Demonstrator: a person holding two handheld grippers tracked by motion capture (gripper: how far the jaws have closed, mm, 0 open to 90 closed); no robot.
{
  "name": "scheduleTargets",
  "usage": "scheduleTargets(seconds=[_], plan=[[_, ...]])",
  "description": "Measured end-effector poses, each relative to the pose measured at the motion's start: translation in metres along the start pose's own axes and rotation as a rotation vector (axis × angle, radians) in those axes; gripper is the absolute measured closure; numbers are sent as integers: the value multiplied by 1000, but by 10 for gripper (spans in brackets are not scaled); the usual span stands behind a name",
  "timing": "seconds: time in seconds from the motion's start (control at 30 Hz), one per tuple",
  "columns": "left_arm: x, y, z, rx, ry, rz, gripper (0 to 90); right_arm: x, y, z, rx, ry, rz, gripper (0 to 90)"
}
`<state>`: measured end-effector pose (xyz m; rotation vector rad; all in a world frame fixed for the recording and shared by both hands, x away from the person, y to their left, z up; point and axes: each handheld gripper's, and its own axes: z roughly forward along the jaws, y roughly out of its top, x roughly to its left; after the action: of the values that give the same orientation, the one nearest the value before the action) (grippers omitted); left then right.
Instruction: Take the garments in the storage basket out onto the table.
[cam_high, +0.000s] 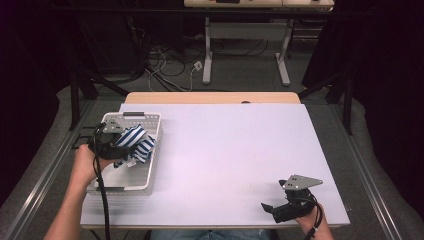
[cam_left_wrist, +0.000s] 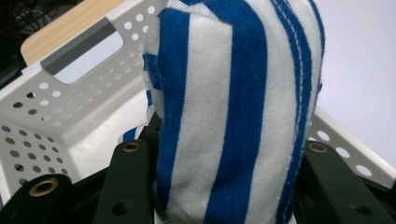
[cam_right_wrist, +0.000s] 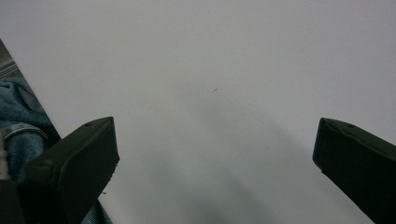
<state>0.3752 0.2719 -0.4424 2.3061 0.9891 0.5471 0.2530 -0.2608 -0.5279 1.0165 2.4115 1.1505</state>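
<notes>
The left claw (cam_high: 131, 145) is clamped on a blue-and-white striped cloth (cam_high: 136, 144), a knitted or terry piece that looks like a small towel or sock; which of the two cannot be told. In the high view the cloth is held over the white perforated basket (cam_high: 152, 172) at the left of the counter (cam_high: 235, 150), with some of it drooping toward the basket's inside. In the left gripper view the bundle (cam_left_wrist: 233, 116) stands bunched between the two black jaws, which press on its lower part from both sides, while the basket's handle slot (cam_left_wrist: 79, 46) shows behind it. The fabric is judged soft, light and limp: it folds and sags wherever it is unsupported, will not break, and is fuzzy enough that it should not slip easily. Because it compresses, a pinch on a thick gathered fold, as here, is likely the securest hold; a bite on a single thin edge could let the rest swing, catch on the basket's rim or slide free. The stitched hem at the bundle's right side would give a firmer line to take if a regrasp is wanted. The right claw (cam_high: 272, 207) rests near the counter's front right corner with its jaws wide apart and nothing between them.
</notes>
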Motion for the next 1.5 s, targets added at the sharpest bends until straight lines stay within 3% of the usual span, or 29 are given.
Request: scheduleTargets(seconds=[0.43, 0.9, 1.5], plan=[[-7, 20, -6, -73, -26, 39, 563, 0, 0, 0, 0, 1, 3, 0], [-21, 34, 1, -97, -70, 77, 563, 1, 1, 1, -2, 2, 1, 0], [-43, 51, 4, -164, -110, 126, 562, 1, 1, 1, 2, 6, -8, 0]])
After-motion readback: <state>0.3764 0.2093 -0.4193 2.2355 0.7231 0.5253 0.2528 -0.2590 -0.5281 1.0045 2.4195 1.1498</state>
